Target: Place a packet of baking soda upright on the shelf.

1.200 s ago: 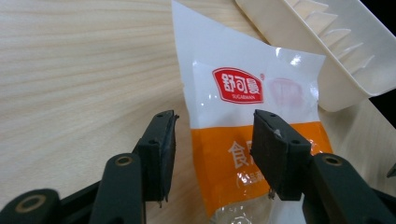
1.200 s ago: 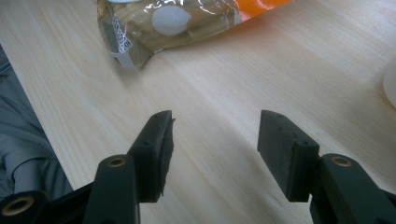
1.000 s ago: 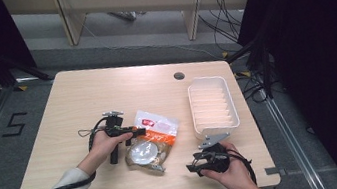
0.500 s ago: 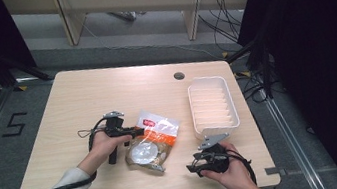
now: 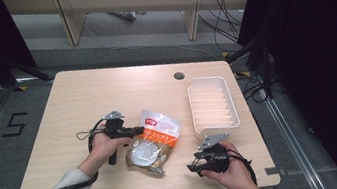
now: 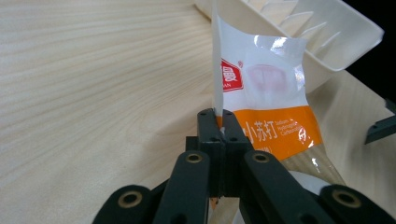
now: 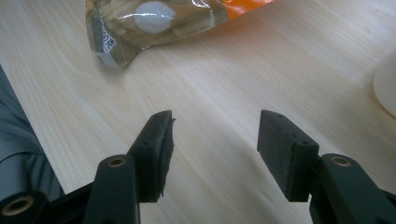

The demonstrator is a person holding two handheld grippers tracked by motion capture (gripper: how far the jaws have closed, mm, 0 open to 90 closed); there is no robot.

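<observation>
Pinched the bag [image 6: 261, 93] by one thin side edge with the left gripper [image 6: 223, 122], having just closed the jaws hard on the film, with nothing but that seam between them. Rested the rest of it near the middle of the worktop [image 5: 105, 93], just beside the tray [image 5: 217, 128], gripped edge raised upright. Held the right gripper [image 7: 215, 140] low over bare wood close to the bag's lower corner, jaws wide and empty. Risked, probably, a slip from so slim a hold on slick film, more so with the round contents hanging heavy at the far end on any quick lift. Risked also a stretched or torn seam from a sharp pull, and a swinging bag knocking the tray's near wall and nudging it toward the right edge. Had plenty of open wood to the left and toward the far side for moving. Had little room on the right, with the tray near that edge, and little at the front, where the right hand sat close to the worktop's rim.
</observation>
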